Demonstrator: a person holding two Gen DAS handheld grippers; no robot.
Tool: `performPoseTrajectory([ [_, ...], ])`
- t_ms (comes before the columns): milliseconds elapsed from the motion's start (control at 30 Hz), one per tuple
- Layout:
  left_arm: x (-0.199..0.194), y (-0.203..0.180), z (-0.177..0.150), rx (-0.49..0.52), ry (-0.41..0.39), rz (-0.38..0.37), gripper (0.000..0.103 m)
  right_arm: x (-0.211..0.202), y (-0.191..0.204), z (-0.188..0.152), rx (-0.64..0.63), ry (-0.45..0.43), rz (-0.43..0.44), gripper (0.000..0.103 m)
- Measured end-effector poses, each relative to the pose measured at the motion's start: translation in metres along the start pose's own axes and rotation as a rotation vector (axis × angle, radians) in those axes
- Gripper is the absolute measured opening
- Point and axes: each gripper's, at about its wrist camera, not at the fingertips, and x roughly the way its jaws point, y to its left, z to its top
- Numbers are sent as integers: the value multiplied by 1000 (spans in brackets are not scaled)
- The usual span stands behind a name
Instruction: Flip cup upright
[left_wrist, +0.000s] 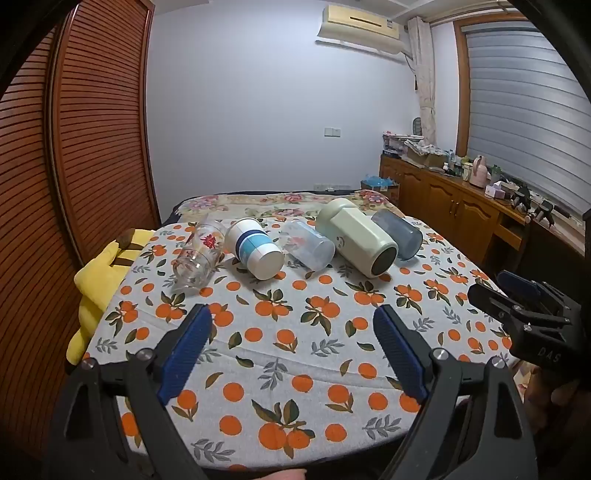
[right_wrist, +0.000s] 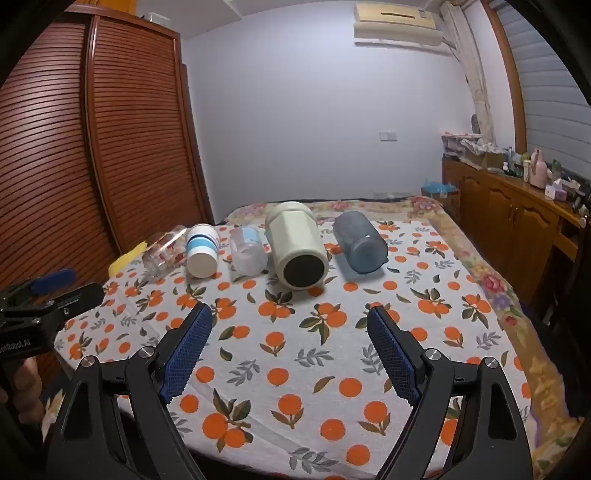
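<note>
Several cups lie on their sides in a row on the orange-print cloth. From left: a clear glass with red print (left_wrist: 197, 254) (right_wrist: 164, 251), a white cup with blue bands (left_wrist: 253, 247) (right_wrist: 201, 251), a clear plastic cup (left_wrist: 306, 245) (right_wrist: 247, 249), a big pale green cup (left_wrist: 356, 236) (right_wrist: 297, 247), a grey-blue cup (left_wrist: 399, 234) (right_wrist: 360, 242). My left gripper (left_wrist: 293, 350) is open and empty, well short of the row. My right gripper (right_wrist: 290, 350) is open and empty too, also short of the row.
The cloth (left_wrist: 295, 332) covers a table whose front edge is just below the fingers. A yellow cloth (left_wrist: 99, 273) lies at the left edge. A slatted wooden wardrobe (left_wrist: 92, 129) stands left. A wooden cabinet (left_wrist: 461, 206) with clutter runs along the right.
</note>
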Motion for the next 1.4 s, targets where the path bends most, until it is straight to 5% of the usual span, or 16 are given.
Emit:
performPoseTrajectory([
  [1400, -1, -5, 0, 14, 0, 5, 90, -4, 4, 1, 2, -23, 4, 88],
])
